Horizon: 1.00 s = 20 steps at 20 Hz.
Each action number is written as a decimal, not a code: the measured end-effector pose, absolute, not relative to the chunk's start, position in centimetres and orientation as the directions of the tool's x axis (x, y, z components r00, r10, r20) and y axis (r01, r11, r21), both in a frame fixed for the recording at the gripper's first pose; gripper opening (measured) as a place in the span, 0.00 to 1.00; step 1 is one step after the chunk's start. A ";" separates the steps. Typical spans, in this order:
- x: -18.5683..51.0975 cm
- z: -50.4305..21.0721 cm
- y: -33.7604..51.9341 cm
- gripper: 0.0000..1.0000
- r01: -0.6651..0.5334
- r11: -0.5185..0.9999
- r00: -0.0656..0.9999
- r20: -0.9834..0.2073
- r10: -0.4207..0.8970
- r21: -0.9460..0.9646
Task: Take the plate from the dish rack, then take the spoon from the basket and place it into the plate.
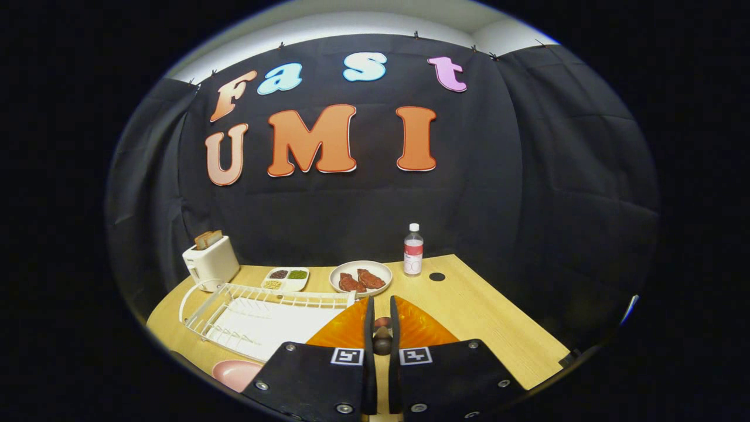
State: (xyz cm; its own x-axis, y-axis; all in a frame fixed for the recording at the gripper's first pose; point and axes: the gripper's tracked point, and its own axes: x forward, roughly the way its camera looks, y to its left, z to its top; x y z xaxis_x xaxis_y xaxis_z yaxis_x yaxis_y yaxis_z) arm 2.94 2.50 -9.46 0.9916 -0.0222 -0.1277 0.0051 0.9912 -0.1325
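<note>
At the far left I see a toaster (210, 265) with bread in it, then the white dish rack (258, 313), a pink bowl (235, 373) near it and a small divided dish (286, 279) behind. My gripper (381, 319) has its fingers drawn nearly together on the rim of the orange plate (419, 328), which stands on edge between them. Beyond lie a white plate of meat (360, 276) and, to the right, a bottle (413, 250).

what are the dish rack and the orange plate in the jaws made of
The dish rack looks like white coated wire: thin bars with gaps, over a flat white tray that seems plastic. The orange plate looks like translucent plastic or glass, glossy and ribbed, glowing where light passes through; which of the two is open. The gripper has its jaws nearly closed on the plate's edge.
</note>
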 end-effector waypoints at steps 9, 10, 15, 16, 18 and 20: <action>-3.2 -11.7 11.2 0.08 -0.089 0.990 0.985 -0.159 0.072 -0.105; -3.8 -11.9 12.2 0.08 -0.103 0.989 0.983 -0.160 0.086 -0.103; -6.2 -14.3 16.7 0.08 -0.181 0.980 0.969 -0.186 0.164 -0.080; -6.5 -14.9 17.4 0.08 -0.193 0.978 0.966 -0.193 0.175 -0.080; -7.0 -16.4 18.4 0.08 -0.213 0.974 0.958 -0.213 0.192 -0.079; -7.2 -18.2 19.3 0.08 -0.231 0.970 0.950 -0.233 0.207 -0.077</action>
State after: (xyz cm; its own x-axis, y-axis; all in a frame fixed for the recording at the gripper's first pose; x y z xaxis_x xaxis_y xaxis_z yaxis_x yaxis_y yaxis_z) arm -7.25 19.31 -18.17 0.9502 0.2073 -0.2329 -0.2305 0.9700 -0.0770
